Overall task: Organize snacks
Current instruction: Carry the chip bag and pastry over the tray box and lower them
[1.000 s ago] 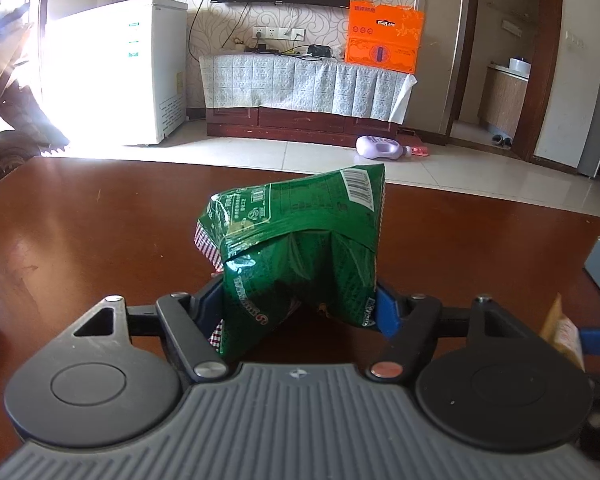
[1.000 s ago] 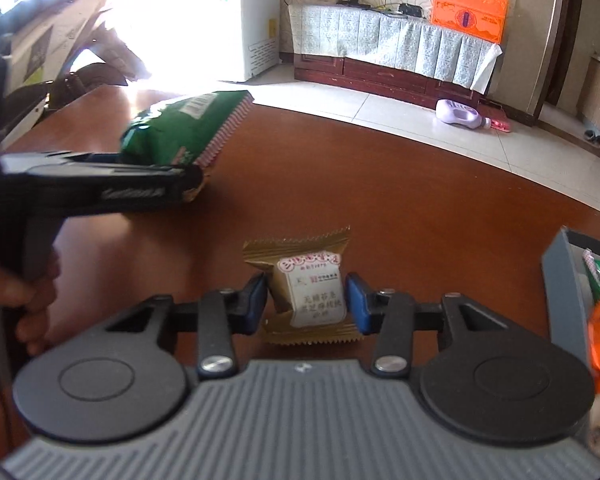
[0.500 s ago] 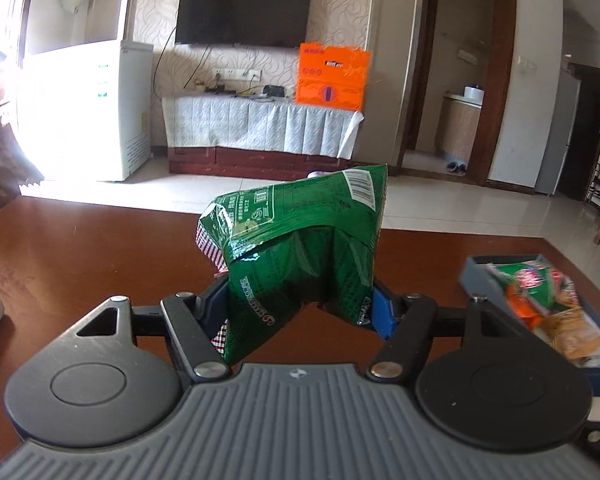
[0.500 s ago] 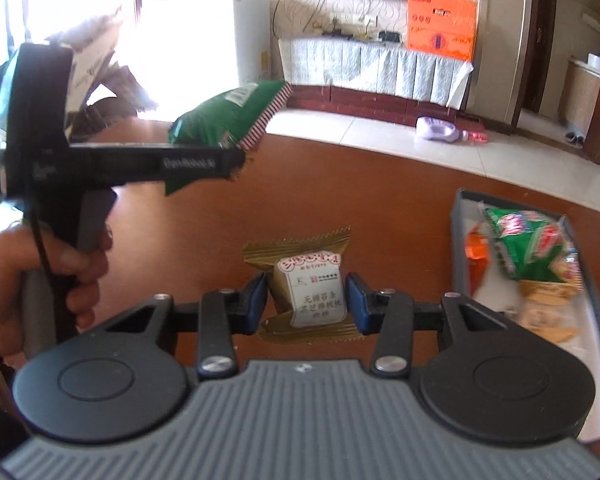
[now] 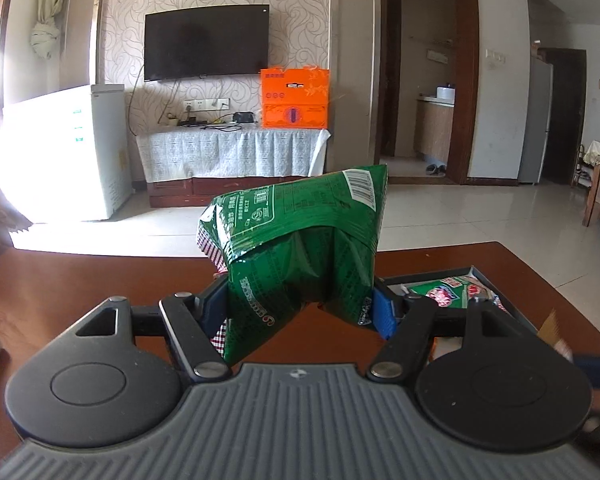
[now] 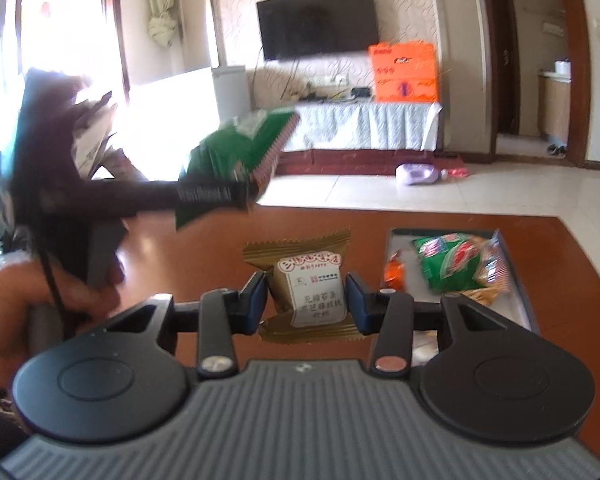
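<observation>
Right wrist view: both tongs are carrying snacks, left tongs (image 5: 300,316) clamping green bag (image 5: 300,248), right tongs (image 6: 306,300) clamping gold packet (image 6: 308,284); next, lowering into tray (image 6: 520,300).

The right tongs (image 6: 306,300) clamp a gold packet (image 6: 306,286) above the brown desk (image 6: 204,236). Up left, the left tongs (image 6: 236,194) (blurred) grip a green bag (image 6: 240,146). To the right a grey tray (image 6: 520,292) on the desk holds another green packet (image 6: 452,266) and an orange one (image 6: 394,272).
</observation>
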